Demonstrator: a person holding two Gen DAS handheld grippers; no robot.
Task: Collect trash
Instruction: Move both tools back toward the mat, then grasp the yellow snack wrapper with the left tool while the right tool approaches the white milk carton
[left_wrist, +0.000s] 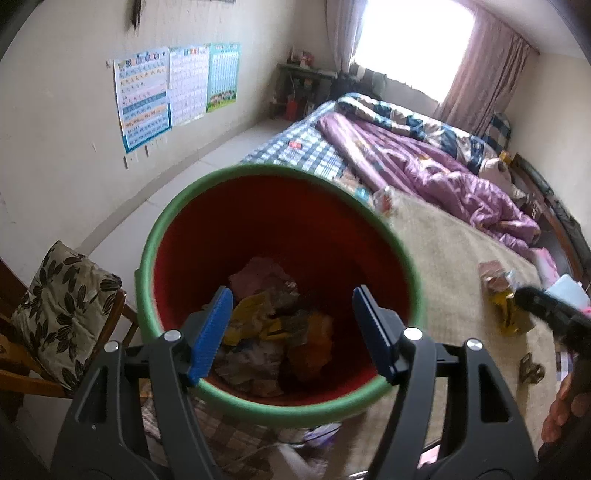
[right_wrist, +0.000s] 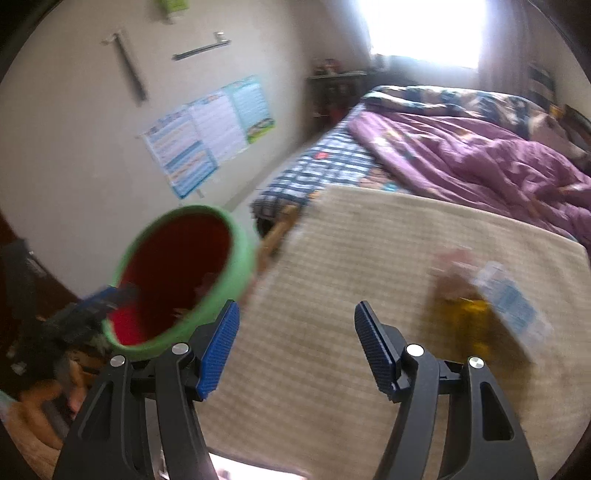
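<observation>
A red bin with a green rim (left_wrist: 236, 173) is close in front of my left gripper (left_wrist: 291, 332); crumpled wrappers (left_wrist: 273, 328) lie inside it. The left gripper's jaws look open over the bin's mouth, but the right wrist view shows blue pads at the bin's near rim (right_wrist: 107, 295), so a grip on the rim cannot be ruled out. My right gripper (right_wrist: 295, 347) is open and empty above the beige mat (right_wrist: 332, 258). Trash lies on the mat at the right: a yellow wrapper (right_wrist: 472, 317), a blue-white packet (right_wrist: 513, 302) and a brownish wrapper (left_wrist: 493, 275). The bin also shows at the left in the right wrist view (right_wrist: 243, 258).
A purple quilt (left_wrist: 443, 166) and a checked sheet (left_wrist: 310, 147) cover the bed's far part. A small dark scrap (left_wrist: 530, 369) lies on the mat. A chair with a leaf-print cushion (left_wrist: 62, 314) stands at the left. Posters (left_wrist: 173, 88) hang on the wall.
</observation>
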